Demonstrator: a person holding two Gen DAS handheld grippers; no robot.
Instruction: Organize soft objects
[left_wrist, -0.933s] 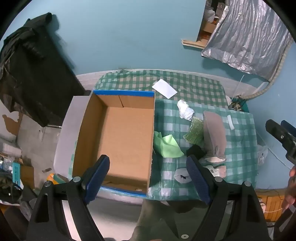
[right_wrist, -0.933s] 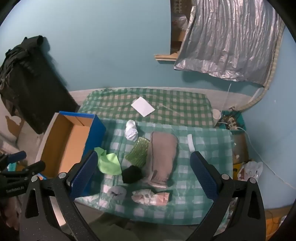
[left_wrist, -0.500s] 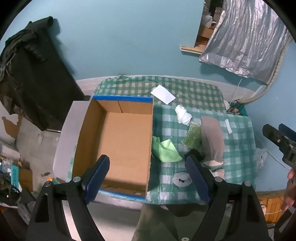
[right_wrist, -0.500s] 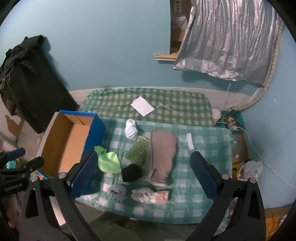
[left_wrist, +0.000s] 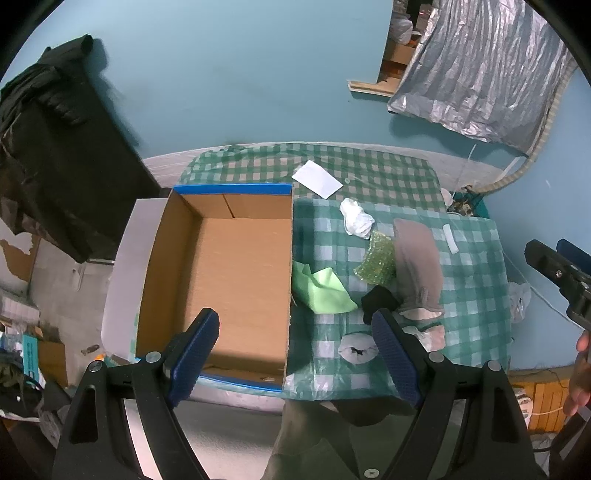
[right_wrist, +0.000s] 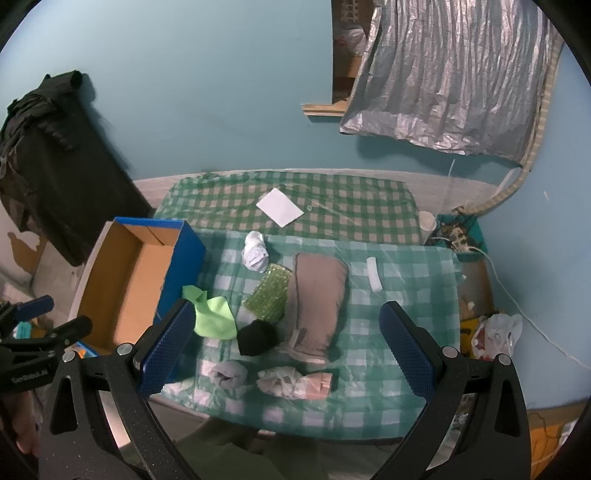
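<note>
Left wrist view: the left gripper (left_wrist: 295, 354) is held wide open and empty above the cardboard box (left_wrist: 236, 273). The right gripper (right_wrist: 288, 347) is likewise spread wide, over soft items scattered on the checked cloth (right_wrist: 406, 295) beside the box.

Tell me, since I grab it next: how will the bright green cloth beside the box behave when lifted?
The green cloth lies crumpled with loose folds, so it will probably be floppy and drape. It looks thin, so likely light. One corner lies against the cardboard box, so it may drag there.
</note>
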